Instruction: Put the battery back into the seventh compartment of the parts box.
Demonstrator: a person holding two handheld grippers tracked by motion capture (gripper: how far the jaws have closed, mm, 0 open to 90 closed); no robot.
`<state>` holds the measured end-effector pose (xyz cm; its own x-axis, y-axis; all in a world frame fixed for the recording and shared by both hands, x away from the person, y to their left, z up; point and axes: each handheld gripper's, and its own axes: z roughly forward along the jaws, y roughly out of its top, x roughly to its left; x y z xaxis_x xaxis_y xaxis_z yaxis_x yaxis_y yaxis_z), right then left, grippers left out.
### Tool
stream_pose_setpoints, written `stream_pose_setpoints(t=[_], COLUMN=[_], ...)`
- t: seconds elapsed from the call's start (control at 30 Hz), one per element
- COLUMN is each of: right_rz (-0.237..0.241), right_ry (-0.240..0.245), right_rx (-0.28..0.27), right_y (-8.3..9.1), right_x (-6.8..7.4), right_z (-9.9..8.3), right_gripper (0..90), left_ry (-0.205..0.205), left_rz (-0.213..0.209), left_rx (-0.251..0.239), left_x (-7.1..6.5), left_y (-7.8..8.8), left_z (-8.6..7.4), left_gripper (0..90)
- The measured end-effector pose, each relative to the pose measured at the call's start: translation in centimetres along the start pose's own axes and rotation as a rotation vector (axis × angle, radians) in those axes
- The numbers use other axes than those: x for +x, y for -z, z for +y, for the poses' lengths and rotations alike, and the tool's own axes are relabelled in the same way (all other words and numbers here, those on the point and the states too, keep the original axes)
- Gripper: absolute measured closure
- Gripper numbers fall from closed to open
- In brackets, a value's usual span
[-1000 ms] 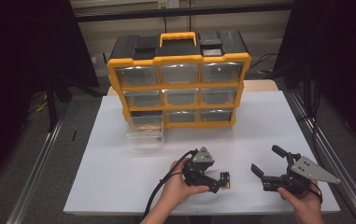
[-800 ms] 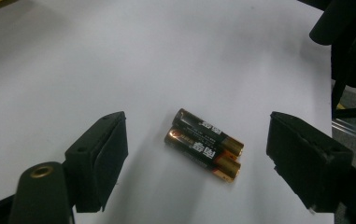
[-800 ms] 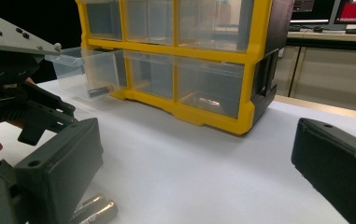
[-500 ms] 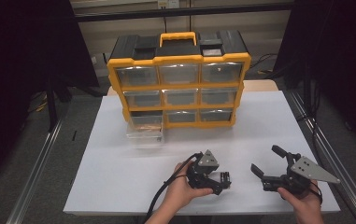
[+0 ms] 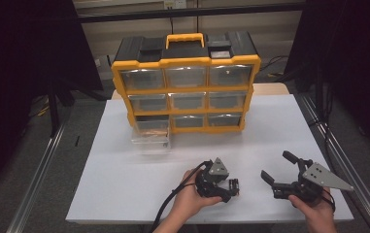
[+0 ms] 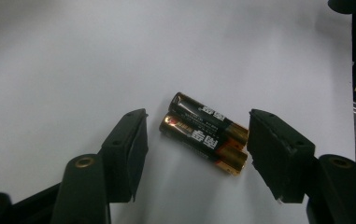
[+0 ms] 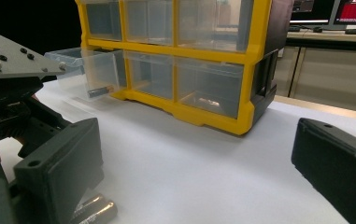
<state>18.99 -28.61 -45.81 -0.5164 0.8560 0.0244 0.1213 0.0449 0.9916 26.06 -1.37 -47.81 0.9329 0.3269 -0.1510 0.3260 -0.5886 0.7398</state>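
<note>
— What's under my left gripper (image 6: pixel 196 140)?

— Two batteries (image 6: pixel 203 133), side by side on the white table (image 5: pixel 124 170), lie between its half-open jaws, which have just been closing (pads not touching them).

— And my right gripper (image 5: pixel 277 170)?

— It stands wide and empty, just right of the left one. Beyond both stands a yellow drawer organizer (image 5: pixel 187 80), one drawer (image 5: pixel 149 138) pulled out; the room around is dark.

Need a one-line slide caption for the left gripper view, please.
Left gripper closing around two batteries lying side by side on the white table, pads not yet touching.
</note>
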Motion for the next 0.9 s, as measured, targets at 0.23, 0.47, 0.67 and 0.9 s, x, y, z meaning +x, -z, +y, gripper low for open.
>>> stream_pose_setpoints(t=[0.23, 0.47, 0.67, 0.9], right_rz=[0.001, -0.002, -0.001, -0.001], right_ry=[-0.002, 0.001, 0.003, 0.001], right_rx=[-0.001, 0.002, -0.004, -0.003], right_y=[0.0, 0.1, 0.0, 0.1], right_x=[0.0, 0.0, 0.0, 0.0], right_z=[0.0, 0.0, 0.0, 0.0], right_gripper=[1.7, 1.7, 1.7, 1.7], left_ry=[-0.004, 0.003, 0.044, 0.028], left_rz=[-0.009, 0.016, 0.085, 0.121], left_rx=[0.010, 0.027, 0.039, 0.052], left_x=[-0.1, 0.2, 1.3, 1.3], left_y=[-0.2, 0.3, 1.0, 1.3], left_z=[-0.2, -0.5, -0.6, -0.9], left_gripper=[44.3, 53.4, 61.1, 70.9])
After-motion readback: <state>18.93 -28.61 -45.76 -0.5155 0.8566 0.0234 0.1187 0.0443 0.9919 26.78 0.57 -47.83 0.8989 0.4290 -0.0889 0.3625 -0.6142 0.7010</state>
